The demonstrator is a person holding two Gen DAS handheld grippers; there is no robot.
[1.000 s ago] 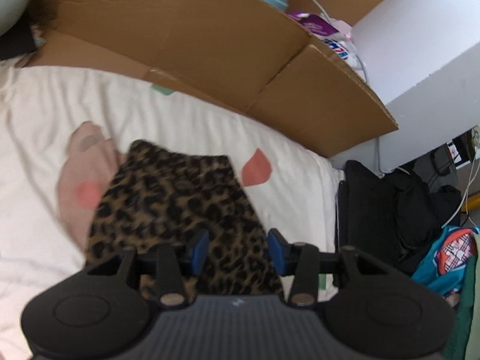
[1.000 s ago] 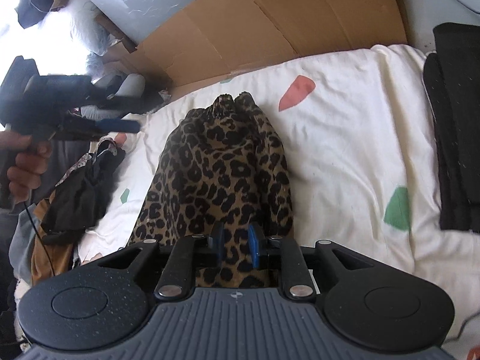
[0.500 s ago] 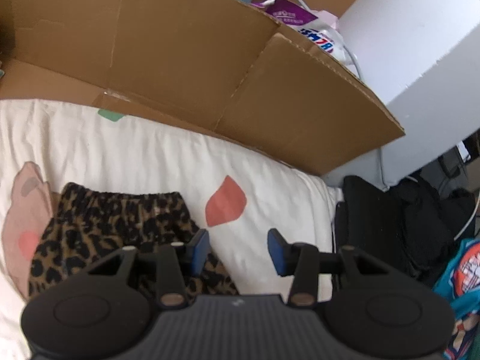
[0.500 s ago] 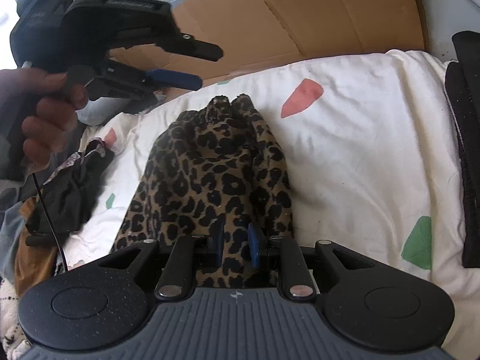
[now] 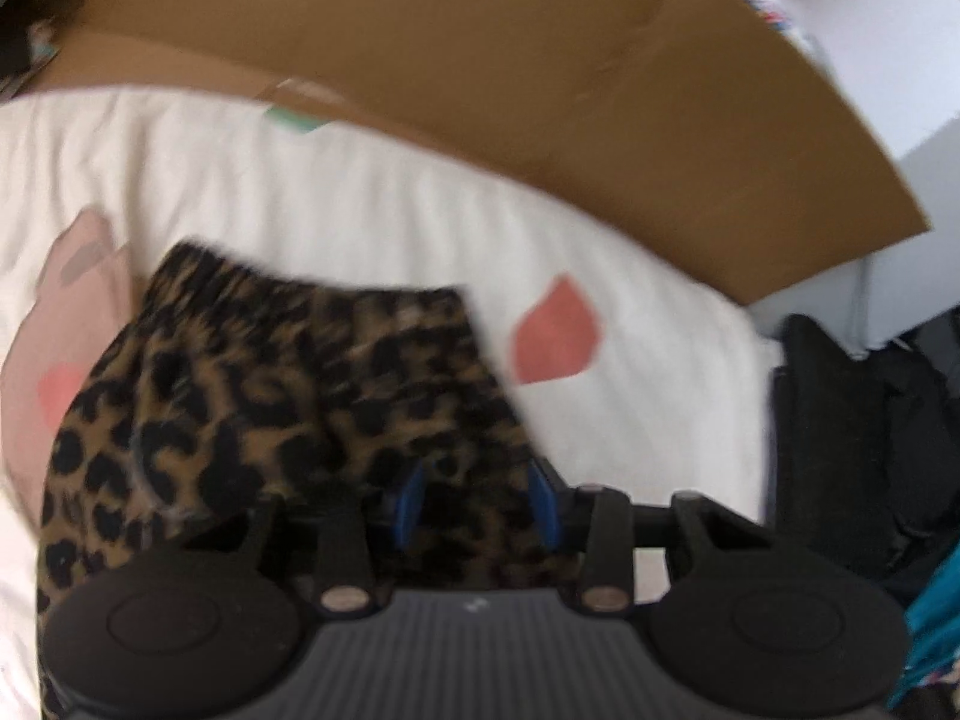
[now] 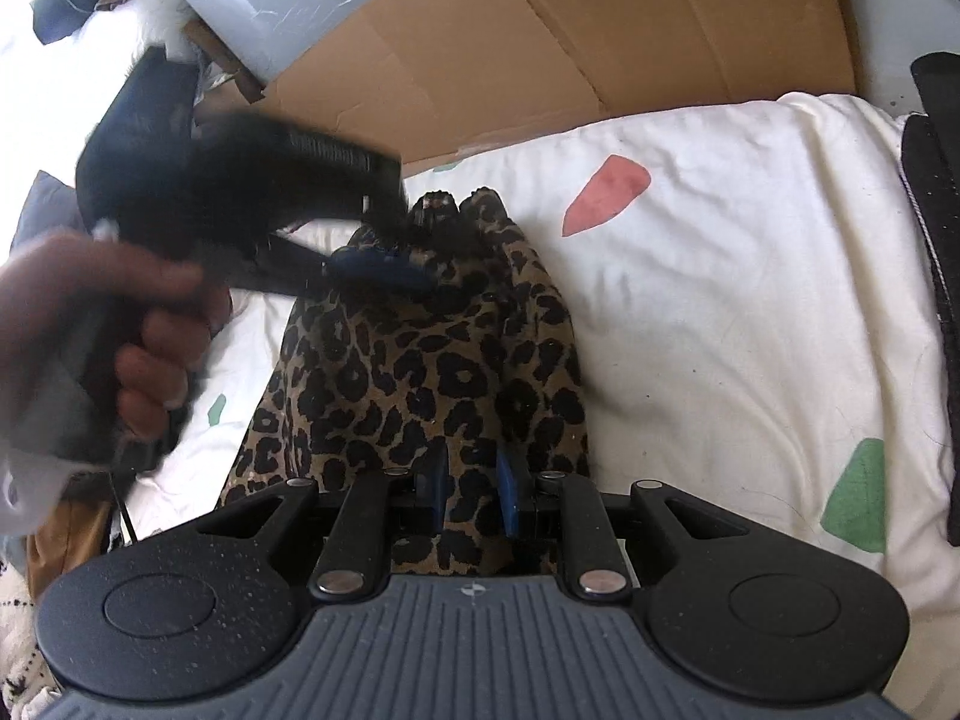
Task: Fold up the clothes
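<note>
Leopard-print cloth [image 6: 420, 372] lies in a long bunched strip on the white bedsheet [image 6: 720, 312], its gathered elastic end toward the cardboard [image 6: 540, 48] at the head of the bed and its near end between the fingers of the right gripper [image 6: 471, 495]. Those blue pads sit close together with the cloth between them, so the right gripper looks pinched on the garment's near edge, as it was a second ago. What has changed is on the other side: a second ago the left gripper [image 5: 477, 510] hung off to the side, half a second ago it looked out over bare sheet and the red patch [image 5: 555, 333], and now its view is filled with leopard print. From the right wrist camera it has swung in over the far, gathered end, held in a hand [image 6: 138, 336], blurred by motion. Its fingers are spread apart, with cloth showing in the gap, but whether they touch the fabric I cannot tell through the blur; they have not clenched on it. In my judgement this sets up a two-point hold: one end already held, the other about to be taken, which would let the strip be lifted and doubled over. How many folds the garment already carries cannot be read from its bunched shape. A stack of dark clothes [image 6: 936, 276] lies on the right edge of the bed, well apart.
</note>
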